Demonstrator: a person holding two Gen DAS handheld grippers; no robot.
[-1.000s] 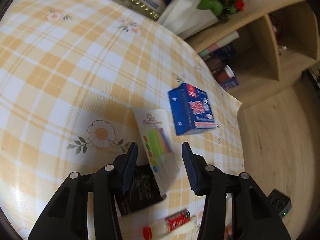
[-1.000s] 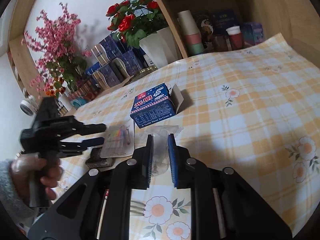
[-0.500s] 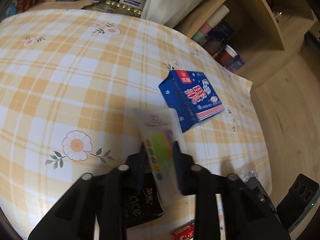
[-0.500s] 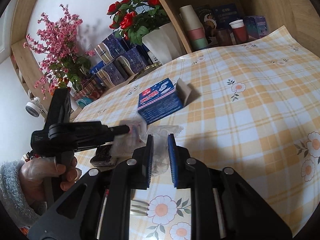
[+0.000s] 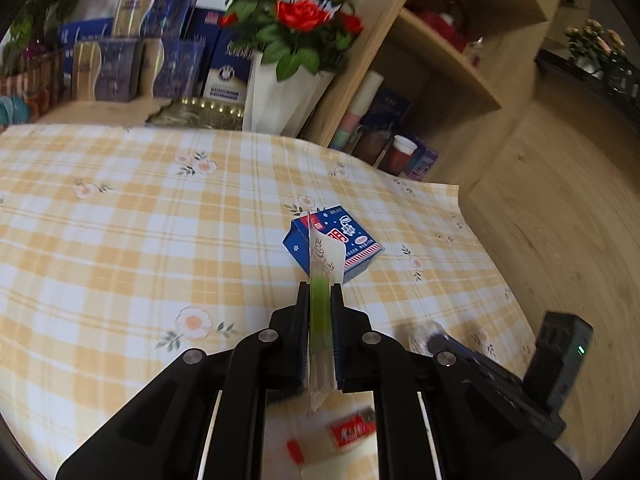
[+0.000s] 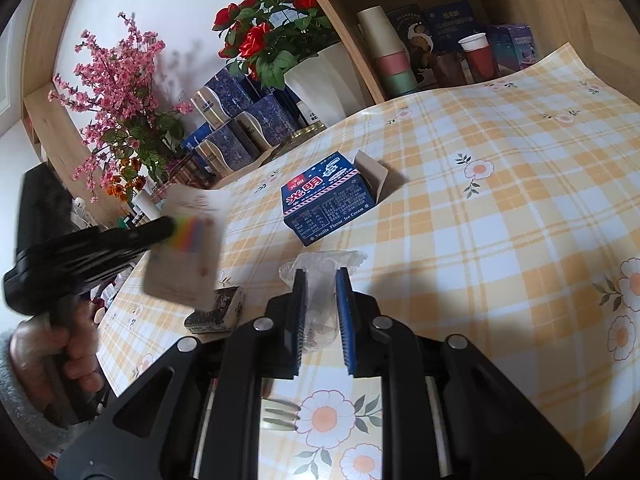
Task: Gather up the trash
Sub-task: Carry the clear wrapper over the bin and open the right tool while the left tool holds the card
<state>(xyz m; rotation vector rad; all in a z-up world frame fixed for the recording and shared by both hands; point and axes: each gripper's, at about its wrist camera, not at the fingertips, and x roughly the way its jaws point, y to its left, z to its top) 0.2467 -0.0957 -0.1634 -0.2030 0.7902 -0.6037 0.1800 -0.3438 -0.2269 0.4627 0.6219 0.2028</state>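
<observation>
My left gripper hangs above the checked tablecloth, its jaws closing on a flat clear packet with coloured sticks inside, held edge-on with the pads against it. From the right wrist the same packet shows lifted off the table at the left. My right gripper is shut on a crumpled clear plastic wrapper low over the cloth. A blue ice-cream box lies just beyond both grippers. A small black packet and a red wrapper lie on the cloth near me.
A white vase of red roses and several blue gift boxes stand at the table's far edge. Wooden shelves with cups rise on the right. A fork lies under my right gripper. A black power strip sits on the floor.
The left jaws closed on the flat packet and lifted it off the table, rolling it edge-on. The right gripper stayed in place, holding the clear wrapper.
</observation>
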